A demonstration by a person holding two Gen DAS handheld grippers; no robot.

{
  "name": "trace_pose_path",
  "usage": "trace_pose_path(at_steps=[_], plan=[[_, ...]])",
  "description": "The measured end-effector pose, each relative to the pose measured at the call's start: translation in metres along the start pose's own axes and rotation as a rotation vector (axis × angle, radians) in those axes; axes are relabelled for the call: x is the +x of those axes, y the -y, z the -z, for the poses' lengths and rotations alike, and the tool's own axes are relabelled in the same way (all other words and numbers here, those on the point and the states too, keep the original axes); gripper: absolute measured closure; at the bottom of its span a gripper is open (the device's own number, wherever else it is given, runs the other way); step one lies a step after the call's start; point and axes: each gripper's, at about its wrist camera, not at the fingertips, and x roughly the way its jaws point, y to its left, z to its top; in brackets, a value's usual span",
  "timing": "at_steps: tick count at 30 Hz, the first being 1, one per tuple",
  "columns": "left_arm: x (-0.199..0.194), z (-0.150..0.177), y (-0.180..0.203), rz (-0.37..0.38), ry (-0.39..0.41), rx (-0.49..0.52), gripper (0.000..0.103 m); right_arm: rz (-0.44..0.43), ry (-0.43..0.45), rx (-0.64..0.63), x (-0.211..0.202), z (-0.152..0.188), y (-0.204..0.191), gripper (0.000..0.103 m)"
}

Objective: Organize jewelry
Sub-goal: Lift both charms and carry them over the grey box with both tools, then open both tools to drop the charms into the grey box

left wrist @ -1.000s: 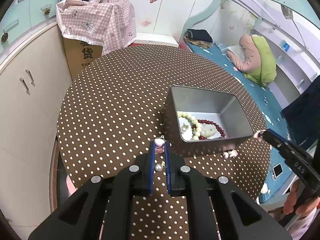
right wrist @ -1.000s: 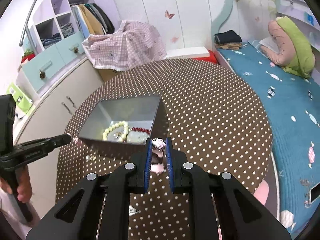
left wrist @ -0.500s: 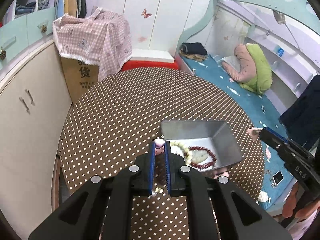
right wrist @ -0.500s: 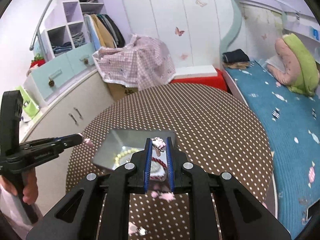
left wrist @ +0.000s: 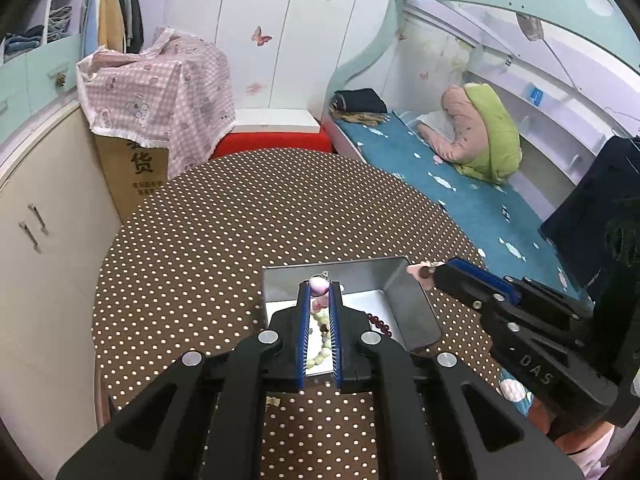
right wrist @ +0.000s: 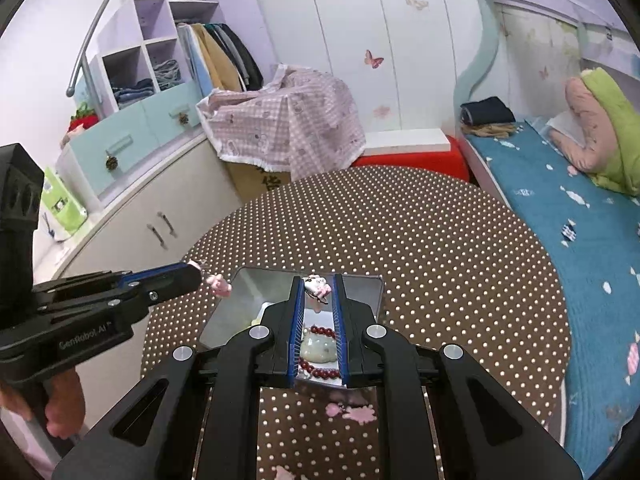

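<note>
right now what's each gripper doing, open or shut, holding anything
left gripper: shut on pink charm.
right gripper: shut on white-and-pink charm.

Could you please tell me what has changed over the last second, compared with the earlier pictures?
Both grippers have risen from table level and now hang above the open metal tin. The left gripper still pinches its pink pearl earring; the right gripper still pinches its pink-and-white charm. Nothing was released. The bead bracelets remain in the tin, and the pink piece remains on the dotted tablecloth.
</note>
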Motion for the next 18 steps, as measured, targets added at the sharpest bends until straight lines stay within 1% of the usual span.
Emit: trace_pose_path(at_steps=[8, 13, 16, 17, 18], plan=[[0.017, 0.002, 0.008, 0.007, -0.043, 0.01, 0.095, -0.006, -0.029, 0.005, 0.007, 0.007, -0.001, 0.088], [0.019, 0.005, 0.006, 0.004, -0.046, 0.004, 0.095, 0.007, -0.021, -0.004, 0.005, 0.008, -0.004, 0.087], [0.019, 0.007, 0.005, -0.001, -0.046, 0.002, 0.094, -0.003, -0.018, 0.013, 0.002, 0.007, -0.003, 0.086], [0.019, 0.007, 0.005, -0.001, -0.046, -0.001, 0.094, 0.003, -0.017, 0.015, 0.001, 0.007, -0.002, 0.086], [0.018, 0.008, 0.005, -0.002, -0.046, -0.004, 0.094, 0.015, -0.015, 0.016, 0.001, 0.007, -0.001, 0.082]])
